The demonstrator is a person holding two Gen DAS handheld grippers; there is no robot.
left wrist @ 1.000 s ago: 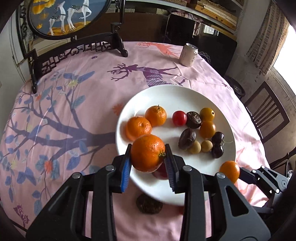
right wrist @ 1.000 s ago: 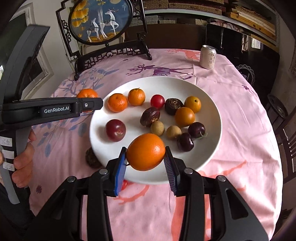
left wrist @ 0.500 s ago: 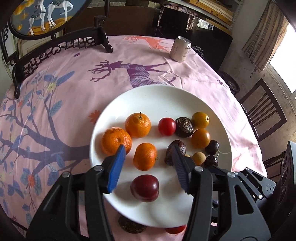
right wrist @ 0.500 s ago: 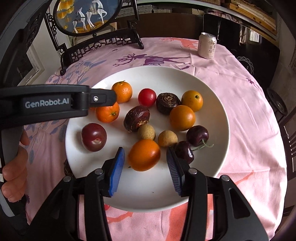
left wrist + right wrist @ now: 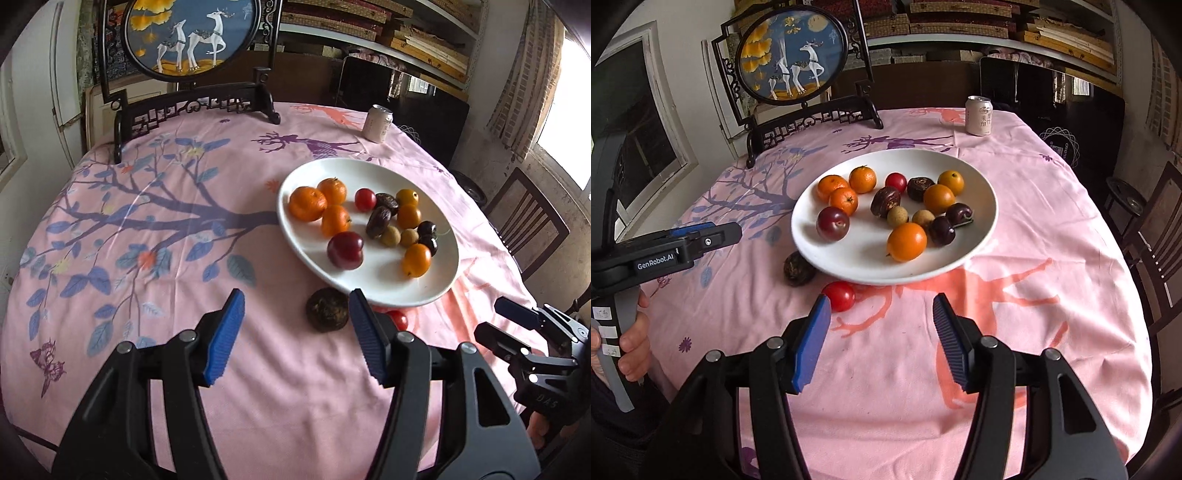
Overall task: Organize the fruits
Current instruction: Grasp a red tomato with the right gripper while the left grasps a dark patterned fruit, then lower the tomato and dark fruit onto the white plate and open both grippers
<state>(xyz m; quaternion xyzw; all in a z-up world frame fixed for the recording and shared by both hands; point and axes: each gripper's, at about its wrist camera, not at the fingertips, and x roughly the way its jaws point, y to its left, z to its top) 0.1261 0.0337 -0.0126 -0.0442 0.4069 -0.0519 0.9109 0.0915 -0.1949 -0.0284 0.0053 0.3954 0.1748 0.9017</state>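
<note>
Left gripper [image 5: 295,334]: fingers [image 5: 225,336] released and spread wide, holding nothing, suspended above the desk [image 5: 147,258] on the near side of the white plate [image 5: 373,168]. Right gripper [image 5: 881,341]: fingers [image 5: 810,345] likewise released, empty, also on the near side of the plate.

Reference landmark: the white plate. Two fruits lie on the pink tablecloth off the plate. A dark wrinkled passion fruit [image 5: 327,309] sits just beside the plate's near-left rim. A cherry tomato [image 5: 839,296] sits just beside the near rim, to the right of the passion fruit.

Plate contents:
- Left portion: three mandarins [image 5: 843,200] clustered together.
- Near-left portion: one red plum [image 5: 833,223].
- Centre: a second cherry tomato [image 5: 896,182], two dark passion fruits [image 5: 885,201] and two tan longans [image 5: 898,216].
- Right portion: two orange round fruits [image 5: 939,198] and two dark cherries [image 5: 942,230].
- Near portion: one larger orange fruit [image 5: 907,242].

Beyond the plate, well apart from it, a drink can [image 5: 979,115] stands upright near the far edge of the desk. A round deer-painted screen [image 5: 792,61] on a black stand occupies the far-left edge.
</note>
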